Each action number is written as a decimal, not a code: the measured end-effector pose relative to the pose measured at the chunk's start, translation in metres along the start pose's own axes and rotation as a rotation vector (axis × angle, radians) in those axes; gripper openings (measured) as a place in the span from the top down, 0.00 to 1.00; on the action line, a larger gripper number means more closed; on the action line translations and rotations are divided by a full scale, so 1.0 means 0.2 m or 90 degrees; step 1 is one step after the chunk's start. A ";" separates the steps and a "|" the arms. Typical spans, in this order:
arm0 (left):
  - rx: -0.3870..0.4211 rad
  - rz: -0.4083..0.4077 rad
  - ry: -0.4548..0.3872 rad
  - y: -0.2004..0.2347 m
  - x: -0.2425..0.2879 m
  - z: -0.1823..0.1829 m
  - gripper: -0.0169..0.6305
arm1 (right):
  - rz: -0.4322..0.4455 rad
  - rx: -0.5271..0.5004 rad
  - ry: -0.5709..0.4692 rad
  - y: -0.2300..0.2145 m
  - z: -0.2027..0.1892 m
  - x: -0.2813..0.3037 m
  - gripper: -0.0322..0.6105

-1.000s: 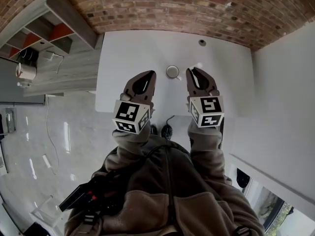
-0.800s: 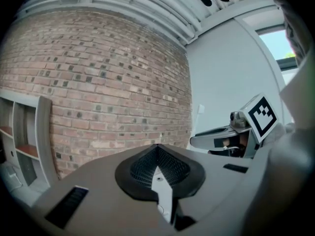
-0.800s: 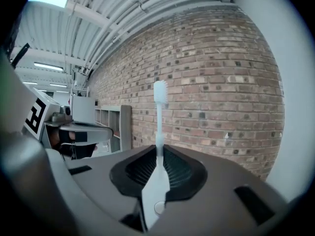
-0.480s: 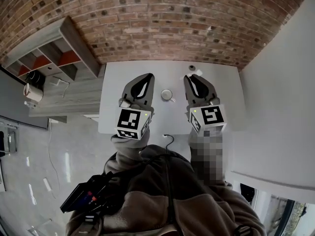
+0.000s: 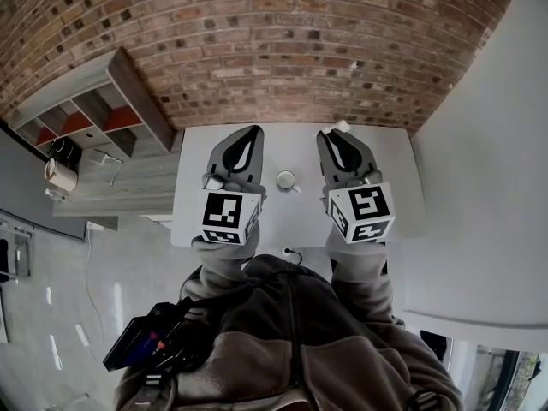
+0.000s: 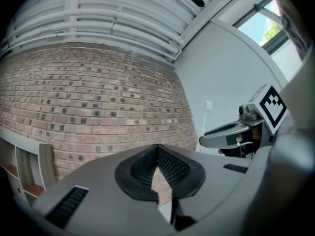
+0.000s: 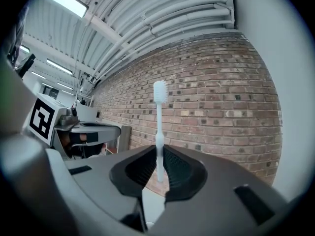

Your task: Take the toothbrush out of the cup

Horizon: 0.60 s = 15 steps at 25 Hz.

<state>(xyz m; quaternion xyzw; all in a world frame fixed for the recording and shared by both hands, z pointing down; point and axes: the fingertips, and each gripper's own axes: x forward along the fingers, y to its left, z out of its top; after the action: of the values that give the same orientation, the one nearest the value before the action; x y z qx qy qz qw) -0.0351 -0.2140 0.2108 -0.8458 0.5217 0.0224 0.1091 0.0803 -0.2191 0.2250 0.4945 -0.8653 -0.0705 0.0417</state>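
**A:** What does the head view show?

**B:** A white tabletop [image 5: 390,165] stands against a brick wall [image 5: 300,50]. The cup [image 5: 286,180] sits on it. The left hand-held gripper [image 5: 248,134] and the right hand-held gripper [image 5: 329,137] are held over the tabletop, one on each side of the cup. Neither touches it. A shelf unit [image 5: 103,110] stands to the left of the tabletop.

**A:** And the left gripper view?

**B:** Its jaws are clenched, the pads meeting at the tips, and there is nothing between them. The brick wall fills the background. The right hand-held gripper shows at the right edge, with its marker cube.

**A:** And the right gripper view?

**B:** Its jaws are grasping the toothbrush [image 7: 159,127] by the lower part of the handle. The white toothbrush stands upright between the pads, with its bristle head at the top against the bricks. It is out of the cup and held up in the air. The left hand-held gripper shows at the left of this view.
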 end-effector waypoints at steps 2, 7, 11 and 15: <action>-0.005 0.002 0.006 0.00 0.00 0.00 0.97 | 0.002 -0.002 -0.004 0.00 0.02 0.00 0.88; -0.007 -0.005 0.004 -0.01 0.03 0.04 0.97 | 0.005 -0.007 -0.014 -0.01 0.05 0.00 0.88; -0.014 -0.013 0.002 -0.03 0.03 0.05 0.97 | 0.000 -0.002 -0.021 -0.03 0.07 -0.01 0.88; -0.015 -0.013 0.002 -0.03 0.06 0.06 0.97 | -0.012 0.005 -0.029 -0.06 0.09 -0.01 0.88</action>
<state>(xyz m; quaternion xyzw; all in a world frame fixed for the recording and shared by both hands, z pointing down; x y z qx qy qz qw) -0.0231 -0.2190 0.1986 -0.8522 0.5132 0.0258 0.0986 0.0888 -0.2229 0.2056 0.5007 -0.8618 -0.0786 0.0196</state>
